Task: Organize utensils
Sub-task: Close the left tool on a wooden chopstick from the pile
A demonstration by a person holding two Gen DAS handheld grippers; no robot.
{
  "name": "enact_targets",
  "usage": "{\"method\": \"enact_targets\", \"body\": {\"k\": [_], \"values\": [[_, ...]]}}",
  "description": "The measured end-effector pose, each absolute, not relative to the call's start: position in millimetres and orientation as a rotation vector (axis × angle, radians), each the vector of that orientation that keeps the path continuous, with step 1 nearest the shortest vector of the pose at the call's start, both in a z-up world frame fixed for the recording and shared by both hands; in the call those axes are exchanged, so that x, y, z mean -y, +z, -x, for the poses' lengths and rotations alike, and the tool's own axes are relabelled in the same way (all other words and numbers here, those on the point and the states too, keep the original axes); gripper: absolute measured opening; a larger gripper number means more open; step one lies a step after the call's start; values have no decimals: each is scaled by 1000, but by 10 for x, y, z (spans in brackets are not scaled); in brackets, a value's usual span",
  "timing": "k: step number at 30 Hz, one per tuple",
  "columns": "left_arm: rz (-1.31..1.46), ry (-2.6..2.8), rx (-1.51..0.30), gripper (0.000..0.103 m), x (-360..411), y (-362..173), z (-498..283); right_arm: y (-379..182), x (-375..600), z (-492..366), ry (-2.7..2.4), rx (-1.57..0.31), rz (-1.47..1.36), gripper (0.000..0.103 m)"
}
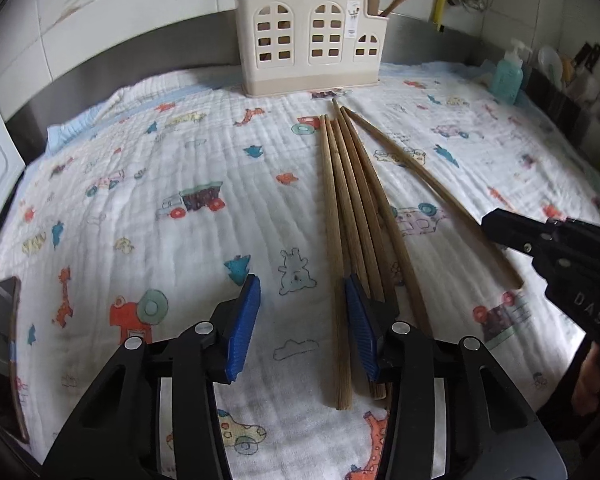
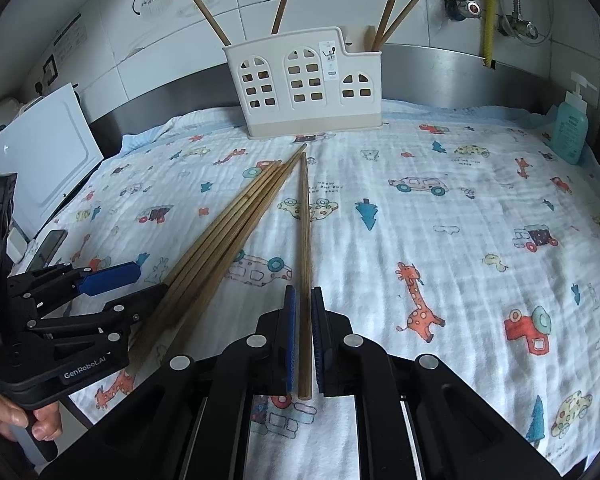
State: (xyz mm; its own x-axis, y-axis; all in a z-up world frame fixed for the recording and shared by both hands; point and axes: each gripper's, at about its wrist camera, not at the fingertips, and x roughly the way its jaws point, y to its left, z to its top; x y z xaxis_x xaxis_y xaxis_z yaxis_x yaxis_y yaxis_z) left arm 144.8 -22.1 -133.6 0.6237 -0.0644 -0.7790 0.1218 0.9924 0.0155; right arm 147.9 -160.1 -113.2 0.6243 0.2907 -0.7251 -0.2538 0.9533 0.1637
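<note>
On printed cloth, right gripper clamps one chopstick.

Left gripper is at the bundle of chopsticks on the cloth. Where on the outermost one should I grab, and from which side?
Grip the leftmost chopstick at its thick near end, coming from above with the left gripper straddling it. That end lies slightly apart from the bundle; the tips converge toward the holder, leaving no room.

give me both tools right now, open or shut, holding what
left tool: open, straddling the leftmost chopstick of the bundle, not clamped.
right tool: shut on a single chopstick.
</note>
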Motion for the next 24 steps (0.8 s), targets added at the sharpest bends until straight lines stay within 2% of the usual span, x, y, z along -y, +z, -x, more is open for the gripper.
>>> {"method": "enact_targets", "body": {"k": [2, 10, 19, 24], "values": [[-65, -100, -890, 43, 215, -1335, -1455, -1146, 1610, -1492, 315, -845, -50, 8], [-22, -61, -884, 22, 91, -1317, -1445, -1212, 1582, -1513, 323, -861, -41, 11], [-7, -112, -862, 22, 111, -1330, -1399, -1244, 1527, -1514, 321, -859, -1, 14], [-11, -136, -847, 18, 87, -1338, -1394, -1249, 1533, -1518, 306, -854, 9, 7]]}}
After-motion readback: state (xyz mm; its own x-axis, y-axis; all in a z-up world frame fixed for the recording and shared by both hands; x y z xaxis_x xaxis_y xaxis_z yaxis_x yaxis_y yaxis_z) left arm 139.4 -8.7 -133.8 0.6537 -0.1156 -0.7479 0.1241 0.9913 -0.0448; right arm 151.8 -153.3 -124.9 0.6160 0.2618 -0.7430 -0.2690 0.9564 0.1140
